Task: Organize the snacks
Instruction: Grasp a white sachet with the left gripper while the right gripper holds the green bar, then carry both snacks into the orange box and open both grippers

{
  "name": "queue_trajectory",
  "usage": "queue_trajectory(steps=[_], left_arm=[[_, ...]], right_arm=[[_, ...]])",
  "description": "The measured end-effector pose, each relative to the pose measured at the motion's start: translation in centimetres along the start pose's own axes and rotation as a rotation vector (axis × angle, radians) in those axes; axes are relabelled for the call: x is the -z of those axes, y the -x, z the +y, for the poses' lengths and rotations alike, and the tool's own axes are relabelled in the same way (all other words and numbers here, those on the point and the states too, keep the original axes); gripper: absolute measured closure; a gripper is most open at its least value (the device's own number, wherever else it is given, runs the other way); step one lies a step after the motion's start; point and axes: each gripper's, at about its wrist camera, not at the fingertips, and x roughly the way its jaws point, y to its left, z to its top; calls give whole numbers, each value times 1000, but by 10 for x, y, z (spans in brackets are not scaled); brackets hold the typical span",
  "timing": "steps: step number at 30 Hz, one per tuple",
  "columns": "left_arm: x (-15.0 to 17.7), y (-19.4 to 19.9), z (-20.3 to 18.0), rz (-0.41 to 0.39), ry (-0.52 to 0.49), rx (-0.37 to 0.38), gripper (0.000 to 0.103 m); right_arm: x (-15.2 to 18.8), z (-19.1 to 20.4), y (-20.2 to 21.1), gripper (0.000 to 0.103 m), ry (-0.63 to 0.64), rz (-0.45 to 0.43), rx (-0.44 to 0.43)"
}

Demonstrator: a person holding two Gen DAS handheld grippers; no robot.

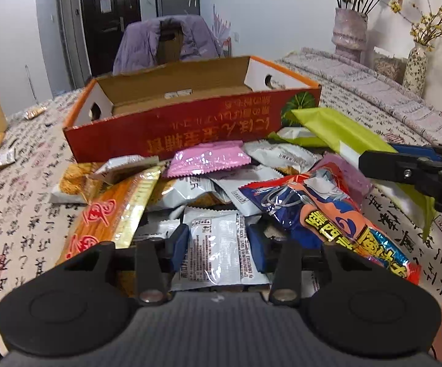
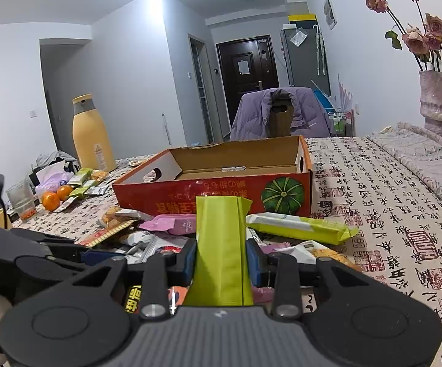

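The left hand-held gripper (image 1: 217,241) has its blue pads on either edge of a white sachet (image 1: 216,244) on top of the snack pile (image 1: 208,183). The right hand-held gripper (image 2: 221,260) pinches a lime-green packet (image 2: 221,244), raised above the heap. Beyond both stands the open red cardboard box (image 2: 214,195) on the calligraphy-print worktop (image 2: 389,214), nearly empty.

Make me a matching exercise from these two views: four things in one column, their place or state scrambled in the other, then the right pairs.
1. green packet
2. white sachet
3. red box
4. pink packet

a. lies against the box's front wall
b. open-topped
c. between the left gripper's fingers
d. clamped in the right gripper

Pairs: 1-d, 2-c, 3-b, 4-a
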Motion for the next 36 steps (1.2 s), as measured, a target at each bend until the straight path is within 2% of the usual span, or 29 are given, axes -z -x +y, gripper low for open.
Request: queue_trajectory(steps=[8, 21, 28, 36], left_arm=[[-1, 26, 2, -74, 14, -9, 60], [-28, 54, 5, -206, 33, -20, 60], [-58, 55, 12, -257, 40, -53, 60], [-106, 39, 28, -275, 61, -94, 60]], right_arm=[[-2, 4, 5, 70, 5, -18, 0], [-18, 10, 0, 70, 14, -67, 7], [-36, 11, -14, 70, 51, -86, 33], [-78, 13, -43, 70, 113, -90, 77]])
